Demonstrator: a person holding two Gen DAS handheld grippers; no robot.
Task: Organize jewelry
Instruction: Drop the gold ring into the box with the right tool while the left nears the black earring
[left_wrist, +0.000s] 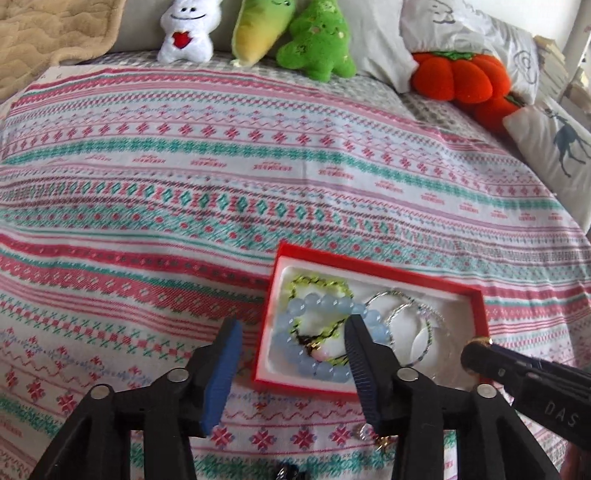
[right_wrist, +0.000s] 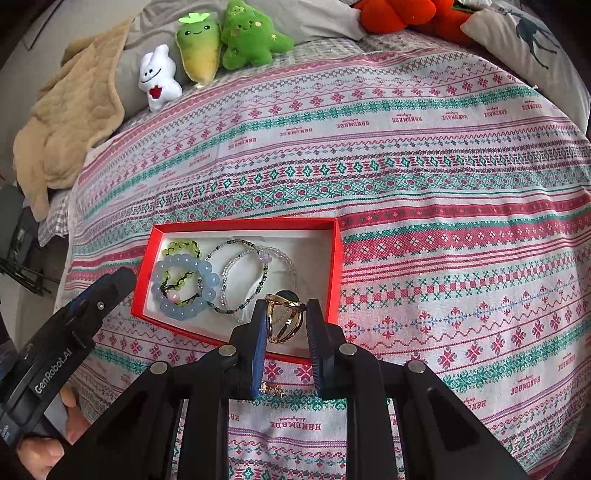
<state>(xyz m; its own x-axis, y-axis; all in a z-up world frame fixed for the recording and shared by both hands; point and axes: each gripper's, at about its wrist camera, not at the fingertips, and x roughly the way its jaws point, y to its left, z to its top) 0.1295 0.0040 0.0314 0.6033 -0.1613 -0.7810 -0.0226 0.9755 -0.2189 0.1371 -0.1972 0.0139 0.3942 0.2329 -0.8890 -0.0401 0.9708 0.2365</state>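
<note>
The right gripper (right_wrist: 286, 325) pinched a gold openwork ring with a dark green stone (right_wrist: 284, 319) between its pads, poised over the near edge of the red cardboard box with a white lining (right_wrist: 334, 258). Inside that box lay a pale blue bead bracelet (right_wrist: 184, 288), a green bead cord and thin beaded bangles (right_wrist: 255, 280). The left gripper (left_wrist: 291, 354) hung wide open and empty at the box's near-left corner. The step in hand appeared to be depositing the ring; next, it likely needed lowering over bare lining, then release.
</note>
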